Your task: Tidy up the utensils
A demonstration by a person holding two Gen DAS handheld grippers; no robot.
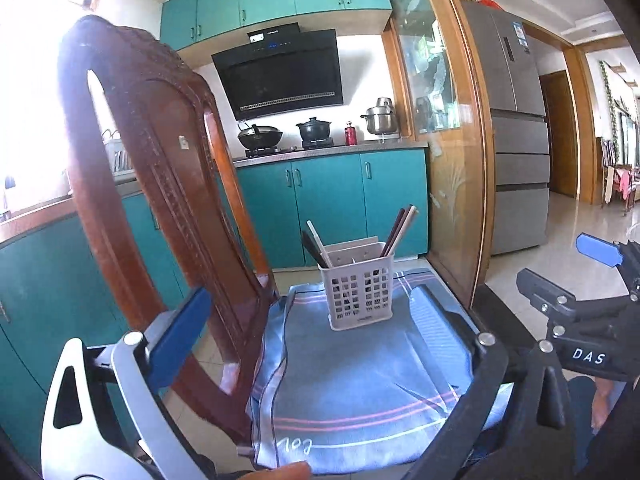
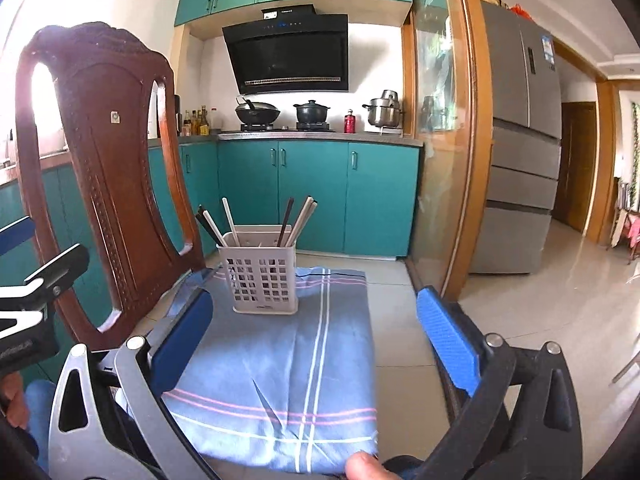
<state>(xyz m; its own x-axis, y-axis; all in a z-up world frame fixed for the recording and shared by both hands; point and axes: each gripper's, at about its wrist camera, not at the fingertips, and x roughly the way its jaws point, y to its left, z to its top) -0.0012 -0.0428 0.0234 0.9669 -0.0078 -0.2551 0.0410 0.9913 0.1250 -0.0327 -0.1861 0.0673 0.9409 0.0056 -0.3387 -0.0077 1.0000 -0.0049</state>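
A: Where do the utensils sit?

B: In a white slotted holder (image 2: 261, 276) that stands upright on a blue striped cloth (image 2: 288, 364), straight ahead of the right tool (image 2: 316, 332) and beyond its blue pads. From the left tool (image 1: 320, 328) the same holder (image 1: 360, 294) is ahead and slightly to the right, on the far part of the cloth (image 1: 352, 384).

A: What is in it?

B: Chopsticks (image 2: 298, 220), dark and pale ones, leaning out toward both sides of the holder. A second bunch (image 1: 400, 226) shows at its right corner in the left wrist view.

A: And the tools?

B: The right tool's two fingers are spread wide, with the cloth showing between them and nothing held. The left tool's are also spread apart; only its left blue pad (image 1: 180, 336) is clearly visible, and it grips nothing.

A: Anything beside them?

B: A dark wooden chair back (image 2: 108, 184) rises to the left of both tools, close to the holder. Far ahead are teal cabinets (image 2: 320, 192), a bench top (image 2: 304, 134) carrying pots, and a black range hood (image 2: 288, 56). A grey fridge (image 2: 520, 140) stands off to the right.
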